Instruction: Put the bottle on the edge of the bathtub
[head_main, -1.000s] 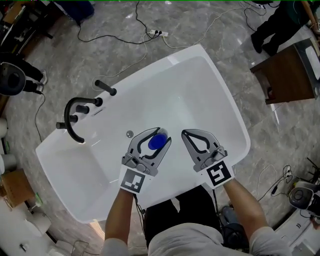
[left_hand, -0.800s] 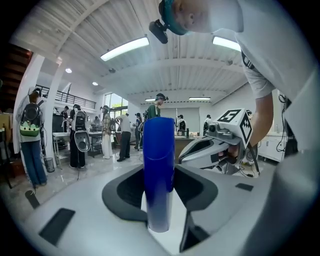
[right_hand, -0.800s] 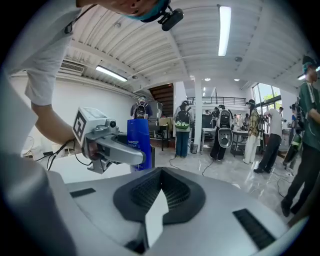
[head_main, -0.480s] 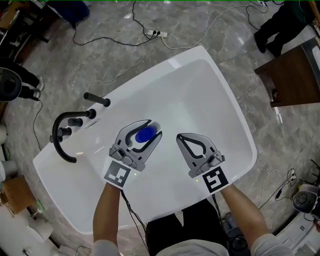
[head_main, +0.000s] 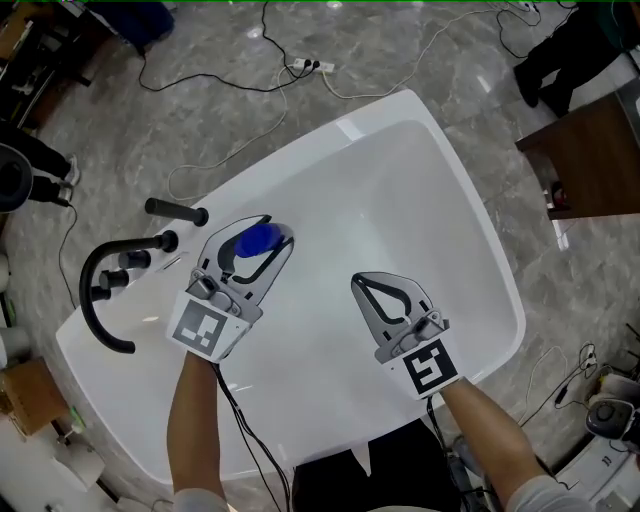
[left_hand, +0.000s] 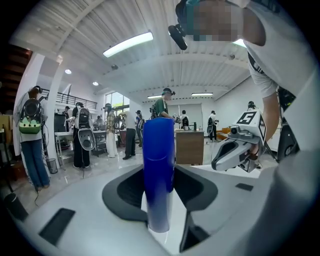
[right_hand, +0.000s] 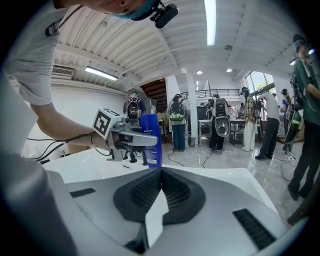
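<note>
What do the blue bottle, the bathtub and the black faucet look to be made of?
Bottle: likely plastic, smooth and opaque blue with a soft sheen. Bathtub: glossy white, probably acrylic or enamel, since its rim shows bright light reflections. Faucet: probably metal with a matte black coating, as it shows hardly any glint.

The left gripper grips an upright blue bottle between its jaws. On the right, the right gripper hangs over the white bathtub's far edge. People stand beyond.
</note>
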